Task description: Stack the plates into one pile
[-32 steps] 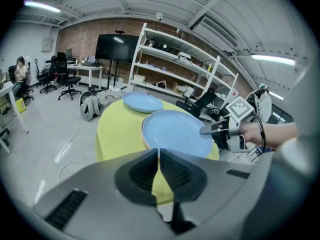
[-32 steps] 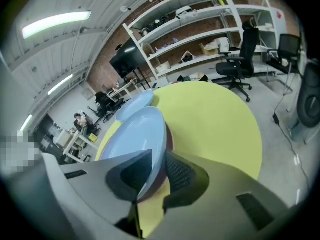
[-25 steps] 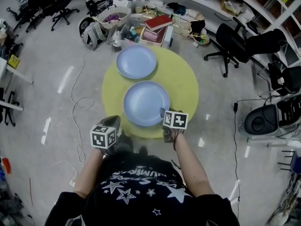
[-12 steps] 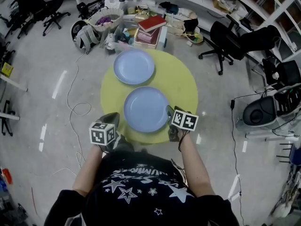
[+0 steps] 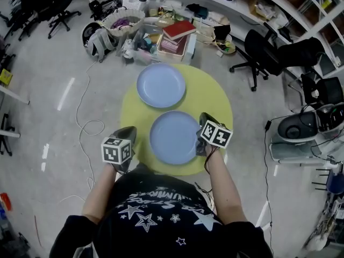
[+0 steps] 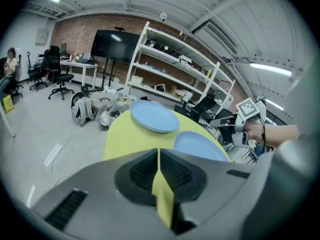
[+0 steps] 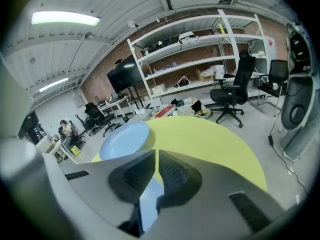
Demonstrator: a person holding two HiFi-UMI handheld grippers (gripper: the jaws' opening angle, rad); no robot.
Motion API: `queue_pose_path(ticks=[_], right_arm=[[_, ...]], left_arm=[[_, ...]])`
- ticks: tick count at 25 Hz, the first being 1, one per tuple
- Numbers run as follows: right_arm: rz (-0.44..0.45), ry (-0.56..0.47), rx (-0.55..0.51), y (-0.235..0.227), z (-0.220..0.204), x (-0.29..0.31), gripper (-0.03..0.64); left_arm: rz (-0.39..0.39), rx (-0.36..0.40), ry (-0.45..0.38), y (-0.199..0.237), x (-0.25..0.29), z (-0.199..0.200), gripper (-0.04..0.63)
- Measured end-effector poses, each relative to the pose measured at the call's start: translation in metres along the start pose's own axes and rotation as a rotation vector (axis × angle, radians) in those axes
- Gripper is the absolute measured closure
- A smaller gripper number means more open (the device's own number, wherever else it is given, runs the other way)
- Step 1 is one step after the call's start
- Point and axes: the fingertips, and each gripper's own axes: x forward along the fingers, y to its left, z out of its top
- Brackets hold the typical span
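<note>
Two light blue plates lie on a round yellow-green table (image 5: 210,98). The far plate (image 5: 160,85) sits toward the table's back edge, and the near plate (image 5: 173,137) lies close in front of me. My right gripper (image 5: 202,123) is at the near plate's right rim. Its jaws are closing, with the rim (image 7: 150,202) caught between them. The far plate (image 7: 125,140) shows beyond those jaws. At the table's front left edge my left gripper (image 5: 128,134) is shut and holds nothing. Past its jaws (image 6: 159,166) both plates (image 6: 154,116) (image 6: 199,146) are visible.
Behind the table stands a clutter of books (image 5: 178,30), baskets (image 5: 122,20) and bags (image 5: 102,39). Office chairs (image 5: 263,50) and a round grey machine (image 5: 298,128) are to the right. A white cable (image 5: 86,122) trails over the floor on the left.
My right gripper has moved from the near plate's front right up along its right rim. The left gripper has stayed at the table's front left edge.
</note>
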Motion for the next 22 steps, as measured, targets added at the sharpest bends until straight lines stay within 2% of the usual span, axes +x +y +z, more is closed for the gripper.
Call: queue_pose_path(ticks=[5, 9, 14, 20, 22], right_arm=[[0.045, 0.024, 0.011, 0.027, 0.016, 0.032, 0.598], [0.113, 0.025, 0.072, 0.045, 0.024, 0.06, 0.597], [0.09, 0.099, 0.124, 0.046, 0.021, 0.091, 0.597], [0.063, 0.151, 0.172, 0.046, 0.02, 0.119, 0.595], [0.052, 0.168, 0.184, 0.044, 0.018, 0.127, 0.567]], left_arm=[[-0.015, -0.005, -0.003, 0.022, 0.01, 0.023, 0.571], [-0.027, -0.015, -0.001, 0.036, 0.023, 0.034, 0.571], [-0.043, -0.004, 0.024, 0.048, 0.033, 0.04, 0.571], [-0.045, -0.03, 0.04, 0.067, 0.039, 0.044, 0.571], [-0.042, -0.034, 0.042, 0.071, 0.041, 0.044, 0.571]])
